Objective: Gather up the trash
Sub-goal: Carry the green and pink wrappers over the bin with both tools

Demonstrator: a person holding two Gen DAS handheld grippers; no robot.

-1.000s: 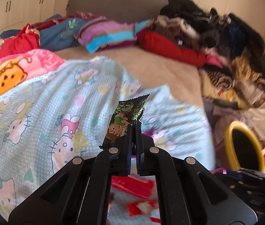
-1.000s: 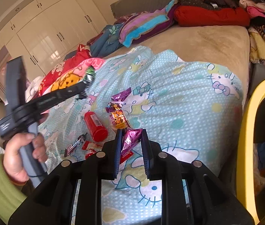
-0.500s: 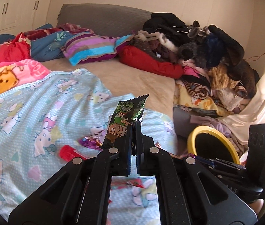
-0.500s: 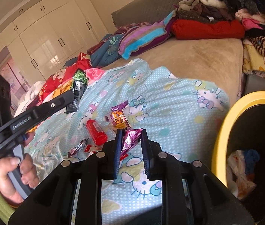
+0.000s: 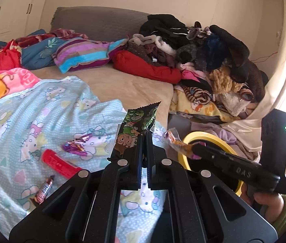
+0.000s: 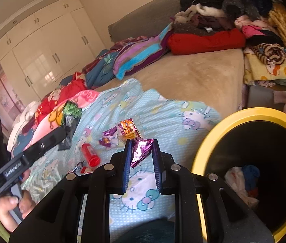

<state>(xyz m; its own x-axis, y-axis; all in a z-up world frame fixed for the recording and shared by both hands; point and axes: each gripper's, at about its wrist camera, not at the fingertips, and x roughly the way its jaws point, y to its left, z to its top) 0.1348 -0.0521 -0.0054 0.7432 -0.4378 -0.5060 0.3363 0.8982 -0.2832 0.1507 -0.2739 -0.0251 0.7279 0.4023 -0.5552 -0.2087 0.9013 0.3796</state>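
My left gripper [image 5: 145, 136] is shut on a green and black snack wrapper [image 5: 136, 125] that sticks up above the blanket. In the right wrist view the same wrapper [image 6: 71, 113] stands at the tip of the left gripper [image 6: 62, 131]. My right gripper [image 6: 141, 144] is shut on a purple foil wrapper [image 6: 140, 151] with an orange printed end. It hangs just left of the yellow-rimmed black bin [image 6: 234, 119]. From the left wrist view, the right gripper [image 5: 195, 150] holds its wrapper [image 5: 175, 140] over the near rim of the bin [image 5: 205, 135].
On the light blue cartoon blanket [image 5: 41, 111] lie a red tube [image 5: 58, 163], a purple wrapper [image 5: 76, 146] and a small candy bar wrapper [image 5: 44, 191]. White and blue trash [image 6: 242, 180] lies inside the bin. Piled clothes [image 5: 213, 60] cover the bed's right side.
Both grippers have swung right and a little up, each keeping its wrapper. The bin looms larger in the right wrist view, and the right gripper has come into the left wrist view.
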